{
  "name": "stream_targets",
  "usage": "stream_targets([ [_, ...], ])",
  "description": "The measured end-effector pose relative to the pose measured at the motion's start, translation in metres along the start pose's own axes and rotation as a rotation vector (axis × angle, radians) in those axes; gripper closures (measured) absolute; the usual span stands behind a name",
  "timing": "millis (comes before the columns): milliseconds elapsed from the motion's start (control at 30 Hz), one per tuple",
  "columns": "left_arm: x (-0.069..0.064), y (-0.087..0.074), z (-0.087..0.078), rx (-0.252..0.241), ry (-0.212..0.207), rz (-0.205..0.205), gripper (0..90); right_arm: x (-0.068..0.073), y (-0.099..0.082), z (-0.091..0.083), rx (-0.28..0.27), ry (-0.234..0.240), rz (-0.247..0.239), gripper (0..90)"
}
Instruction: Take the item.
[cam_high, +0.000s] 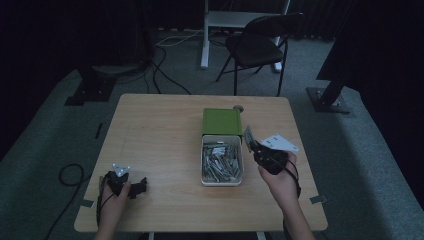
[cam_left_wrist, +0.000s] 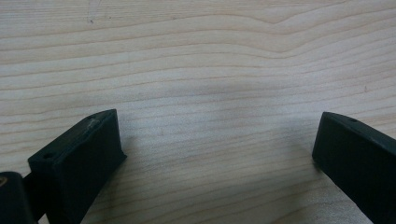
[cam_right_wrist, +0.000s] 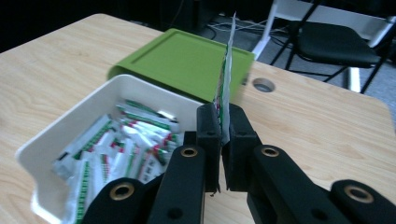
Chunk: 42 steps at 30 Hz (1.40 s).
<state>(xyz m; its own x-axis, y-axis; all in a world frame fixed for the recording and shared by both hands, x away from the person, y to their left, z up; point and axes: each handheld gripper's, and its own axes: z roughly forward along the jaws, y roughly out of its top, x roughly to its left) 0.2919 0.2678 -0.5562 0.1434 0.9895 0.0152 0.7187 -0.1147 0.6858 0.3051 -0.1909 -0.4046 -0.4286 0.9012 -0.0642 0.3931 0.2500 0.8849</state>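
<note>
I am working at the desk (cam_high: 160, 125), and the job looks to me like taking packets one at a time out of the white box (cam_high: 205, 165). It seems only just begun. The box is sitting just left of my right jaws, and it is carrying a thick heap of green-and-white packets (cam_right_wrist: 121, 149), so nearly everything is left to move. Its green lid (cam_right_wrist: 182, 60) is lying off the box, beyond it and ahead of the right jaws, so the opening step is done.

The right gripper (cam_right_wrist: 224, 135) is pinching one packet (cam_right_wrist: 226, 79) between closed jaws. The packet is standing on edge, rising straight up out of the jaws, clear of the box and above the bare wood beside it. I judge this one is lifted out but not yet set down anywhere; I am not seeing any pile of removed packets on the desk.

The left gripper (cam_left_wrist: 215, 154) is idling well apart from the box, jaws spread wide with nothing but bare wood grain between them. In the high view it is resting near the front left corner of the desk.
</note>
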Motion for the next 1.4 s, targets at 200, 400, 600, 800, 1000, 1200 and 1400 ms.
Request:
stream_targets([
  [200, 0.000, 0.000, 0.000, -0.002, 0.000, 0.000, 2.1, -0.020, -0.009, -0.006, -0.002, -0.043, 0.022, 86.7],
  [400, 0.000, 0.000, 0.000, -0.003, 0.000, 0.000, 2.1, -0.038, -0.021, -0.010, 0.016, -0.075, 0.052, 86.6],
  [600, 0.000, 0.000, 0.000, -0.003, 0.000, 0.000, 2.1, -0.050, -0.034, -0.011, 0.042, -0.107, 0.057, 86.6],
  [800, 0.000, 0.000, 0.000, -0.003, 0.000, 0.000, 2.1, -0.062, -0.050, -0.010, 0.066, -0.136, 0.072, 86.6],
  [1000, 0.000, 0.000, 0.000, -0.004, 0.000, 0.000, 2.1, -0.073, -0.065, -0.008, 0.096, -0.160, 0.093, 86.6],
  [1200, 0.000, 0.000, 0.000, -0.004, 0.000, -0.001, 2.1, -0.081, -0.080, -0.005, 0.127, -0.178, 0.107, 86.6],
  [1400, 0.000, 0.000, 0.000, 0.000, 0.001, 0.001, 2.1, -0.089, -0.091, -0.003, 0.156, -0.194, 0.115, 86.6],
])
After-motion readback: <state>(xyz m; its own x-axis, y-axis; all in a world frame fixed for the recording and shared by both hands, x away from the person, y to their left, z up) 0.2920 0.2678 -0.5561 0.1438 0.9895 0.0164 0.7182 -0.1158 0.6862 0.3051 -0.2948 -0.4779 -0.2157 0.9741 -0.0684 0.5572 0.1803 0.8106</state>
